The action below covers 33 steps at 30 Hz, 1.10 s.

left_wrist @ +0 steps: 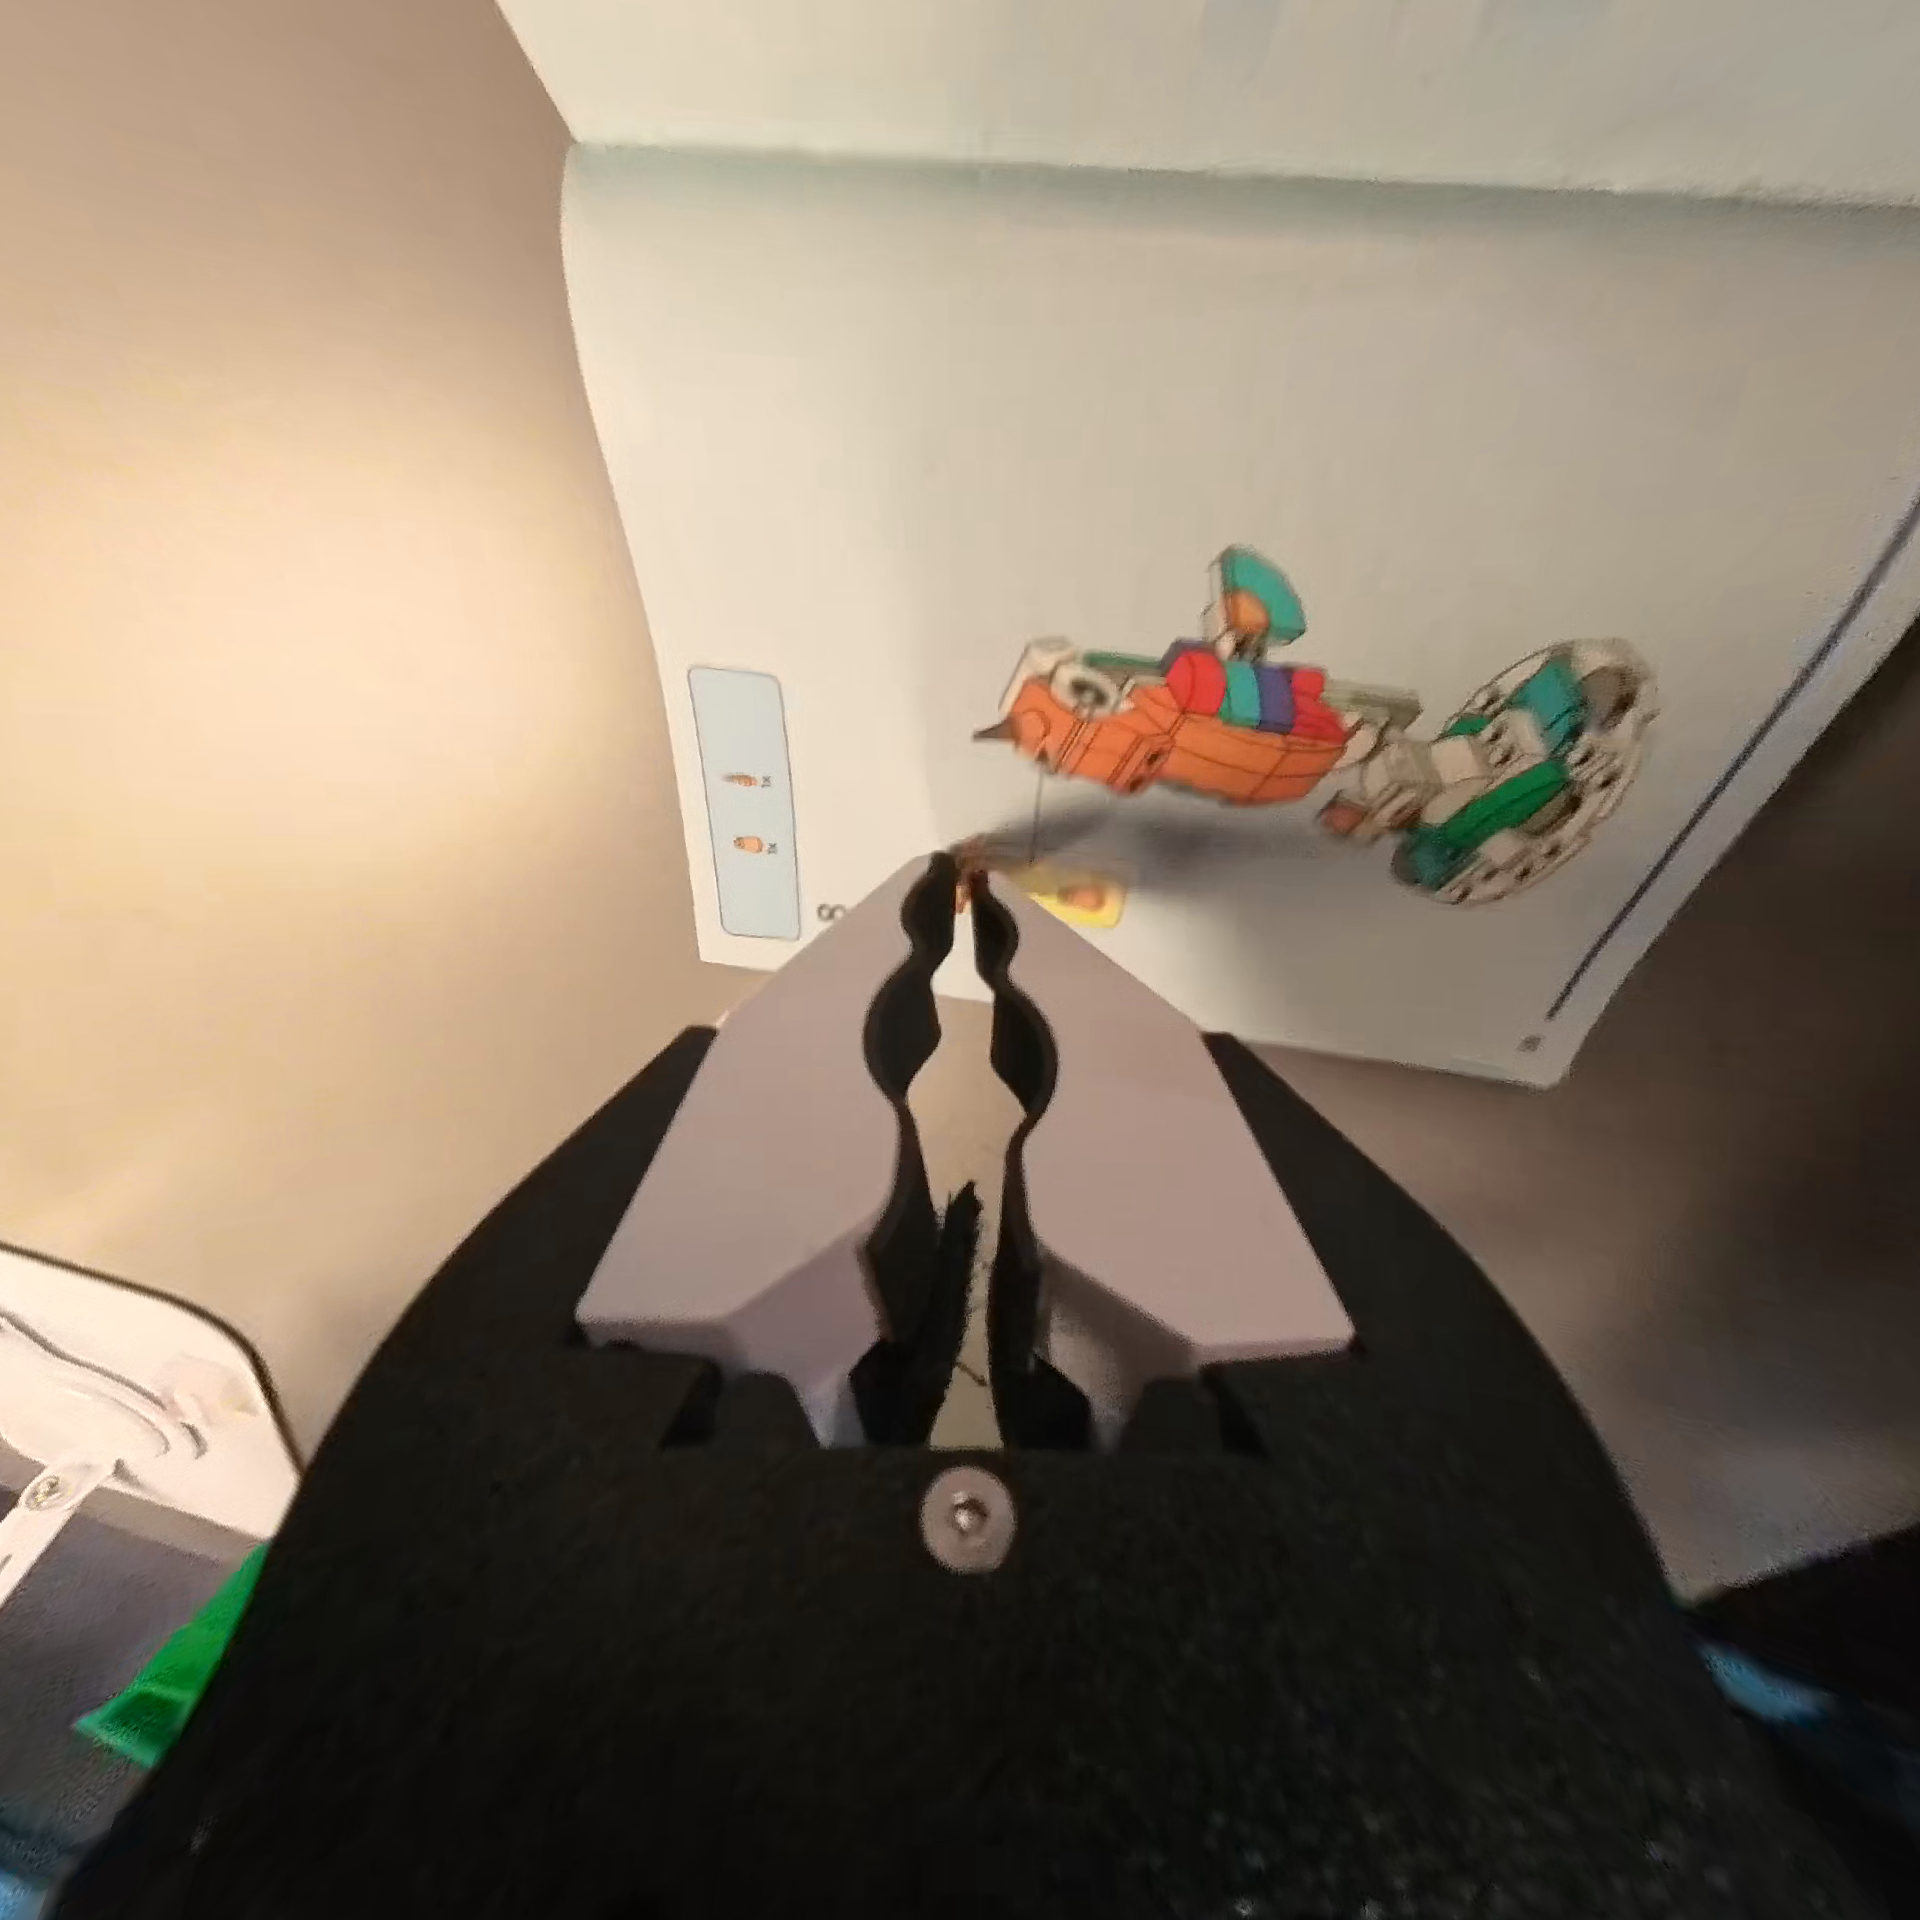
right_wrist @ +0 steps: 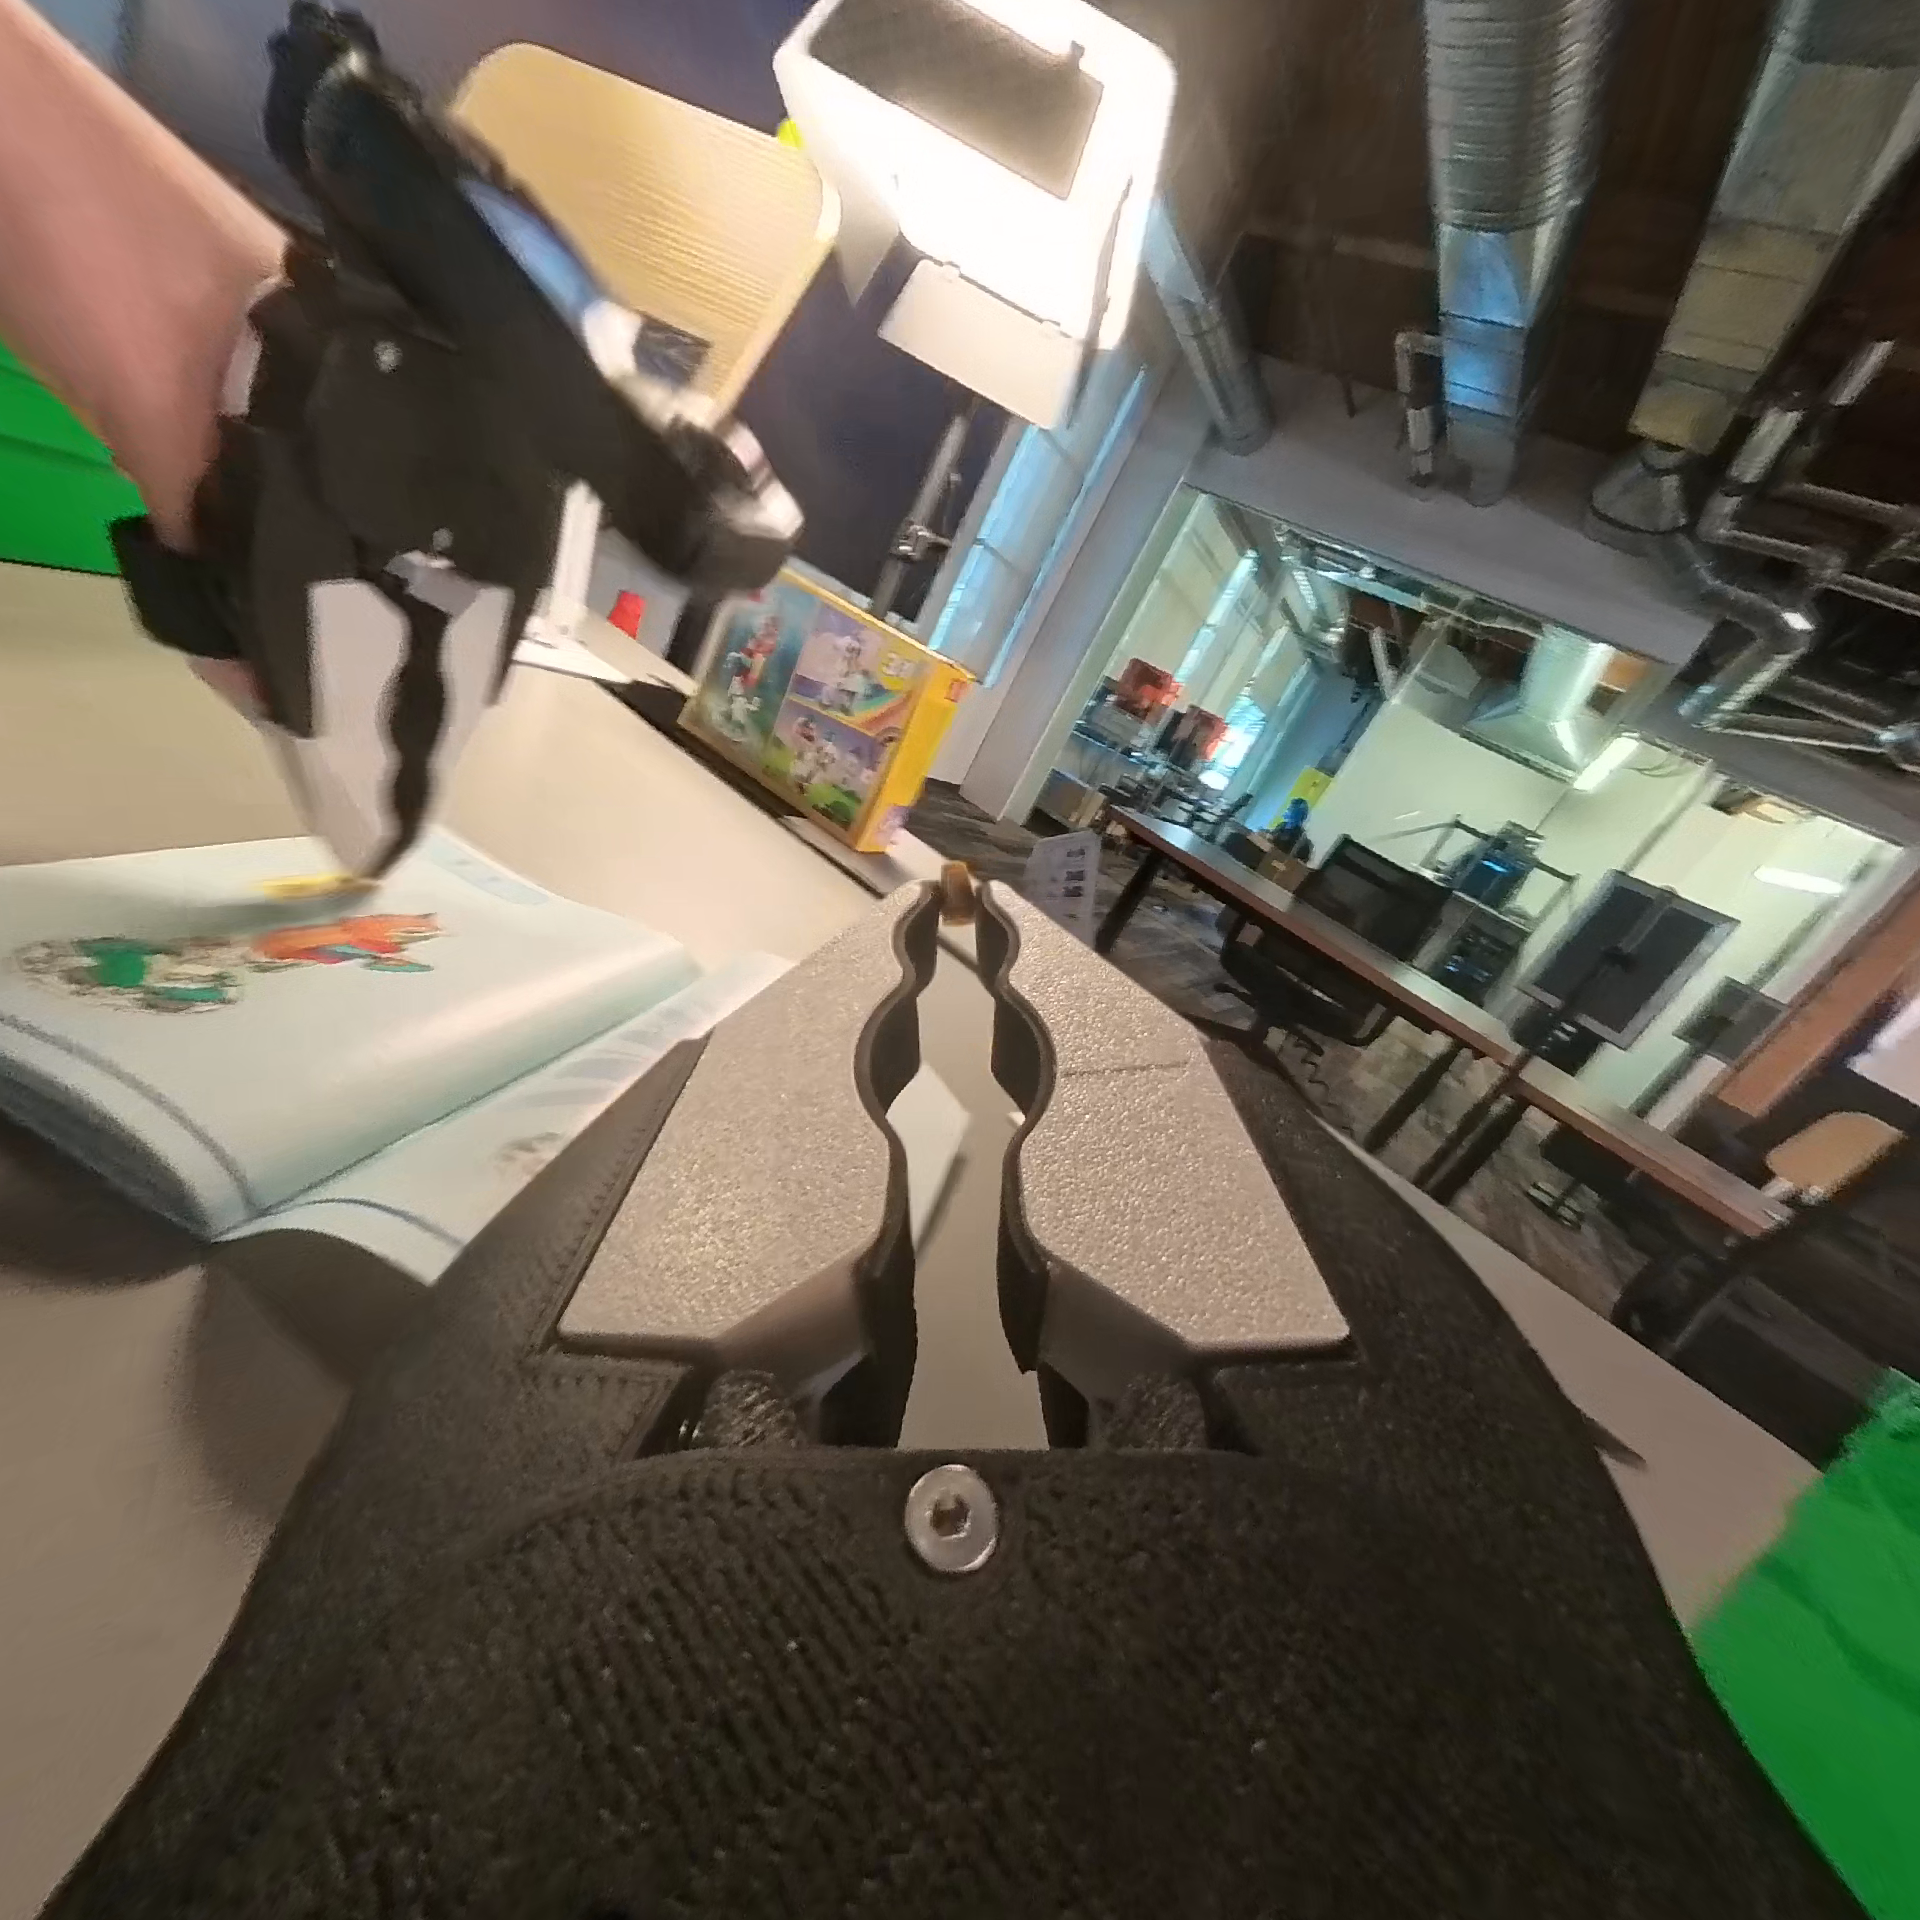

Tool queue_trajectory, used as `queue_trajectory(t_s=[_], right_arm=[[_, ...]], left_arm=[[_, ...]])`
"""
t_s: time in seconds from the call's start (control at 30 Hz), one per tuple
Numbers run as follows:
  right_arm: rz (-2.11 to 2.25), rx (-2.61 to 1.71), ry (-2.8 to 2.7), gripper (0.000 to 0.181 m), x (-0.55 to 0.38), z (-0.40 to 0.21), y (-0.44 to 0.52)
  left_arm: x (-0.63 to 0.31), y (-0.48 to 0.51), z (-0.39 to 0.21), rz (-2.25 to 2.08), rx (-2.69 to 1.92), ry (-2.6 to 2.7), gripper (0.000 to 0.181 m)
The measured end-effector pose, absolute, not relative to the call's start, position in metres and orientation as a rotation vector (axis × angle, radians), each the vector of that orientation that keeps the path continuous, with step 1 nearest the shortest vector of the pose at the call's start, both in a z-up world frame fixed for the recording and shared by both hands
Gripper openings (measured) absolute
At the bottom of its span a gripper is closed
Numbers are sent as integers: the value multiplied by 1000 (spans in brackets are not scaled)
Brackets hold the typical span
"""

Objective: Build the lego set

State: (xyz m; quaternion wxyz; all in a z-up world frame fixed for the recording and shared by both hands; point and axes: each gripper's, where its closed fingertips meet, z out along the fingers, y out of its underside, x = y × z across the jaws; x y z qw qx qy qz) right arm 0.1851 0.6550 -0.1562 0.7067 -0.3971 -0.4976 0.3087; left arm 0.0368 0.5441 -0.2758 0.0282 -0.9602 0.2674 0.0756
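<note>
The open instruction booklet (left_wrist: pixel 1143 468) lies on the table, with a coloured model drawing on its page; it also shows in the right wrist view (right_wrist: pixel 343 1029). My left gripper (left_wrist: pixel 961 873) is shut on a tiny orange-brown piece (left_wrist: pixel 968 881) just above the page. It also shows in the right wrist view (right_wrist: pixel 364 862), tips down on the booklet, held by a person's hand. My right gripper (right_wrist: pixel 956 896) is shut on a small brown round piece (right_wrist: pixel 957 894) and holds it in the air, to the right of the booklet.
A yellow lego box (right_wrist: pixel 831 717) stands at the back of the table (right_wrist: pixel 644 748). A white lamp (right_wrist: pixel 977 208) shines above. A white object (left_wrist: pixel 114 1382) and a green part (left_wrist: pixel 177 1662) sit at lower left. Long tables and chairs fill the room beyond.
</note>
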Motion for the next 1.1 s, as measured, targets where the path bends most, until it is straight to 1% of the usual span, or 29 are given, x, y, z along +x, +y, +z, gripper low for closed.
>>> queue_trajectory(t_s=[0.03, 0.1, 0.17, 0.23, 0.37, 0.43, 0.63, 0.83, 1.1], right_arm=[[701, -881, -1119, 5, 184, -157, 650], [748, -893, -1137, 5, 180, -158, 641], [828, -894, -1162, 5, 176, -159, 625], [903, -885, -1182, 4, 173, -159, 609], [1009, -895, -1148, 4, 175, -152, 597], [1027, -889, -1120, 4, 177, -147, 597], [1078, -855, -1116, 4, 180, -140, 589], [1129, -880, -1100, 4, 179, -140, 589], [1175, -914, -1082, 4, 179, -142, 595]], left_arm=[[42, 550, -270, 251, -2909, 768, 0], [55, 574, -241, 305, -2688, 580, 0], [89, 598, -197, 205, -2331, 461, 0], [127, 603, -155, 30, -1999, 391, 0], [173, 584, -111, -537, -1572, 216, 0], [178, 578, -108, -759, -1450, 129, 0], [185, 584, -118, -1069, -1300, 1, 0], [183, 593, -132, -1062, -1286, -44, 0], [182, 593, -132, -1096, -1228, -62, 0]])
